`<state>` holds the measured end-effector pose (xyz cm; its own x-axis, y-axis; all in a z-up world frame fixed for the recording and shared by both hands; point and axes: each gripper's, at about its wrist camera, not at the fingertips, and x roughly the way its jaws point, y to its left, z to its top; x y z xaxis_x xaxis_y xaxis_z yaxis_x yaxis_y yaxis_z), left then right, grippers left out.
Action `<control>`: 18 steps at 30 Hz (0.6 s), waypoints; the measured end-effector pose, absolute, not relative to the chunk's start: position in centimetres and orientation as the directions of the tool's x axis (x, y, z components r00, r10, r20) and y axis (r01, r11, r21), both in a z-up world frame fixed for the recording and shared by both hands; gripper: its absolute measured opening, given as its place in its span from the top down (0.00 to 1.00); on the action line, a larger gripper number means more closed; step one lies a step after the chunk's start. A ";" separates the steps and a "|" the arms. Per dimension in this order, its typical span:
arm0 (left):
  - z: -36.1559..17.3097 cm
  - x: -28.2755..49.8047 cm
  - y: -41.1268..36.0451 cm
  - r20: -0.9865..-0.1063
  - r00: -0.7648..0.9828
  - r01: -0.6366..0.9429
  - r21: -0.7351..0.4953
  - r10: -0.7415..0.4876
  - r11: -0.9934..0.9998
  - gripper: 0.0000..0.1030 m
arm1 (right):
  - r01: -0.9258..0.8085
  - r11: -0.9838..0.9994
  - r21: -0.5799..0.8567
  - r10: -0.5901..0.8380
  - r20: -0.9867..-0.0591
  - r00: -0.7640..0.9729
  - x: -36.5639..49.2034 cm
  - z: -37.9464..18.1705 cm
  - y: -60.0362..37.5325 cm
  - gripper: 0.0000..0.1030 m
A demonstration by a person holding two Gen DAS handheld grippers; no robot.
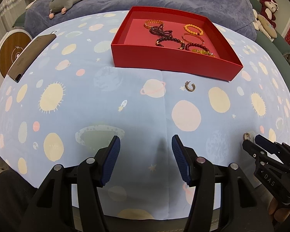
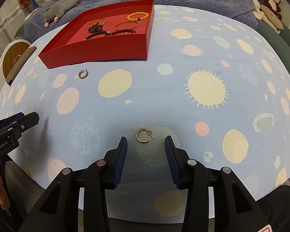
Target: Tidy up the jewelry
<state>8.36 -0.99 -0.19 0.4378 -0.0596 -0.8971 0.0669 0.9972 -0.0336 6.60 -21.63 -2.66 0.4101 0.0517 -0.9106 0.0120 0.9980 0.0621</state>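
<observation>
The right gripper (image 2: 146,145) is waiting spread wide just near of the tiny gold earring (image 2: 142,135) lying flat on the space cloth (image 2: 164,96), which is looking light, hard and slippery, so pinching across its ring is seeming best.

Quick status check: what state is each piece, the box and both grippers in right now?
Red box: open, no lid, bracelets inside.
Bracelets: piled loosely in the box, some overlapping.
Silver earring: loose on the cloth, just outside the box.
Gold earring: flat on the cloth, just ahead of the right gripper's fingers, not gripped.
Right gripper: open, empty.
Left gripper: open, empty.
</observation>
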 end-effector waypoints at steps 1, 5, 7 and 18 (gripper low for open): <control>-0.2 8.4 -1.0 -0.897 0.438 0.067 -0.033 -0.059 0.997 0.49 | 0.012 0.998 0.060 0.050 -0.911 0.410 6.7 -2.8 -21.6 0.64; -0.4 8.5 -1.0 -0.899 0.435 0.066 -0.031 -0.057 0.997 0.49 | 0.014 0.999 0.049 0.038 -0.908 0.417 7.1 -2.9 -21.6 0.66; -0.4 8.5 -1.0 -0.899 0.434 0.067 -0.033 -0.058 0.997 0.49 | 0.009 0.999 0.042 0.034 -0.907 0.420 7.1 -2.9 -21.5 0.70; -0.6 9.9 -2.4 -0.899 0.426 0.080 -0.074 -0.101 0.994 0.49 | 0.002 0.999 0.053 0.047 -0.900 0.432 6.7 -2.9 -21.4 0.83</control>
<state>9.89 -2.43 -0.59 0.4258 -0.1010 -0.8992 0.0798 0.9941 -0.0739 6.75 -21.35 -2.89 0.4324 0.0468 -0.9005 0.0019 0.9986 0.0528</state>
